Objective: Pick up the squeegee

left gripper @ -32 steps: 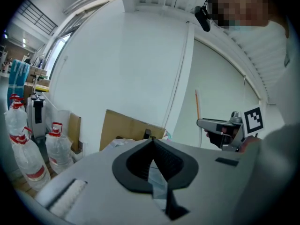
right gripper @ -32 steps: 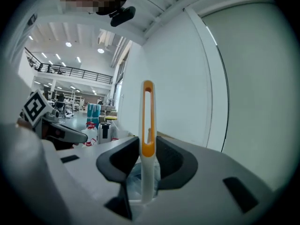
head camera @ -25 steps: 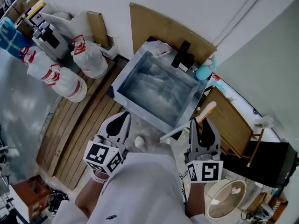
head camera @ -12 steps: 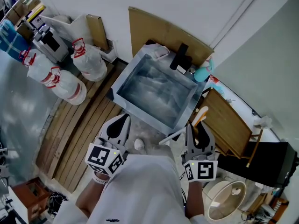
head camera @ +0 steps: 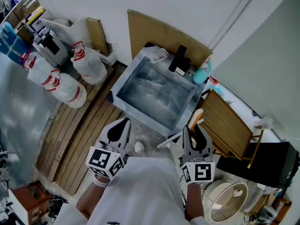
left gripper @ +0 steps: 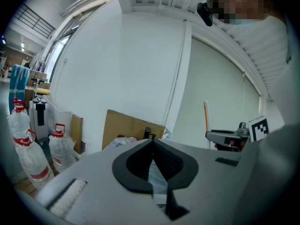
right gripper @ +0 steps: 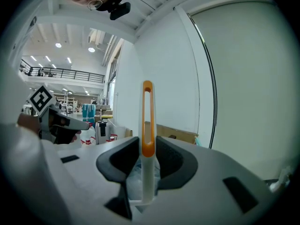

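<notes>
The squeegee [head camera: 169, 138] has a white handle with an orange looped end [right gripper: 147, 125]. My right gripper [head camera: 196, 128] is shut on that handle, which stands upright between the pads [right gripper: 147, 142] in the right gripper view. In the head view the blade sticks out to the left of the jaws, above the floor in front of the steel tub [head camera: 123, 76]. My left gripper [head camera: 123, 123] hangs to the left at about the same height. Its tips meet with nothing between them [left gripper: 151, 142].
The steel tub holds water and stands against a cardboard sheet [head camera: 159, 32]. Water jugs [head camera: 89, 60] stand at the left beside wooden slats [head camera: 84, 125]. A wooden board [head camera: 229, 125] and a white bucket [head camera: 227, 198] are close on the right.
My right gripper has sunk a little and shifted left with the squeegee still in it. The left gripper has kept still.
</notes>
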Demonstrator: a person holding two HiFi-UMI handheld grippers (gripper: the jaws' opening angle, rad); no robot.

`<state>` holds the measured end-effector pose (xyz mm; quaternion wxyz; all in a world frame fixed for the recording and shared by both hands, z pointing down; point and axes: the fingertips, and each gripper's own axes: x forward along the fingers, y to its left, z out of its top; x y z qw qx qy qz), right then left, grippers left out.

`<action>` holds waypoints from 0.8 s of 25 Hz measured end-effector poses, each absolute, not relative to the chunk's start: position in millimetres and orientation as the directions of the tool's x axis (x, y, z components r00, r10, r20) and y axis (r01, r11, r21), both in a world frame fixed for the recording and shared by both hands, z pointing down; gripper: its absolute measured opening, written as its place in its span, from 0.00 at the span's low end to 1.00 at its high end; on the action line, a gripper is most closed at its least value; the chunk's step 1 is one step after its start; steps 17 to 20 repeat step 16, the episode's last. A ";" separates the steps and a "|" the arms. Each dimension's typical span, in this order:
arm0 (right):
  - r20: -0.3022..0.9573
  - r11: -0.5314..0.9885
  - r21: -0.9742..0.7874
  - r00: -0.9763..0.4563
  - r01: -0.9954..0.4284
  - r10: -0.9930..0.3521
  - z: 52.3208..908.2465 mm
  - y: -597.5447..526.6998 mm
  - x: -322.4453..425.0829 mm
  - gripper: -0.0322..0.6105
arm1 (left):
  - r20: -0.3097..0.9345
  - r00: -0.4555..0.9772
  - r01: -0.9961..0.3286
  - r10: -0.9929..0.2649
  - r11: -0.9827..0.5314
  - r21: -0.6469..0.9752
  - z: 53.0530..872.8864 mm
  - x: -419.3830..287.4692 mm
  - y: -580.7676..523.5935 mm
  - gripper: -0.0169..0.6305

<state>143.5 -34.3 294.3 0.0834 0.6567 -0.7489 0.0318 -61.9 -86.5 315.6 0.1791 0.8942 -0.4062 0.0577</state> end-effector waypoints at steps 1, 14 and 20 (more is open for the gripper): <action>0.169 0.134 0.066 -0.121 -0.989 -0.978 294.9 -34.1 142.6 0.21 | 0.252 0.664 -0.747 -0.704 -0.606 0.274 316.5 -61.5 -86.3 0.03; 0.182 0.122 0.118 -0.099 -0.986 -0.978 298.5 -35.5 143.1 0.21 | 0.252 0.668 -0.743 -0.700 -0.613 0.266 317.2 -58.5 -84.5 0.03; 0.185 0.122 0.116 -0.099 -0.986 -0.978 300.1 -35.7 142.6 0.21 | 0.252 0.667 -0.744 -0.701 -0.613 0.266 317.9 -58.8 -84.1 0.03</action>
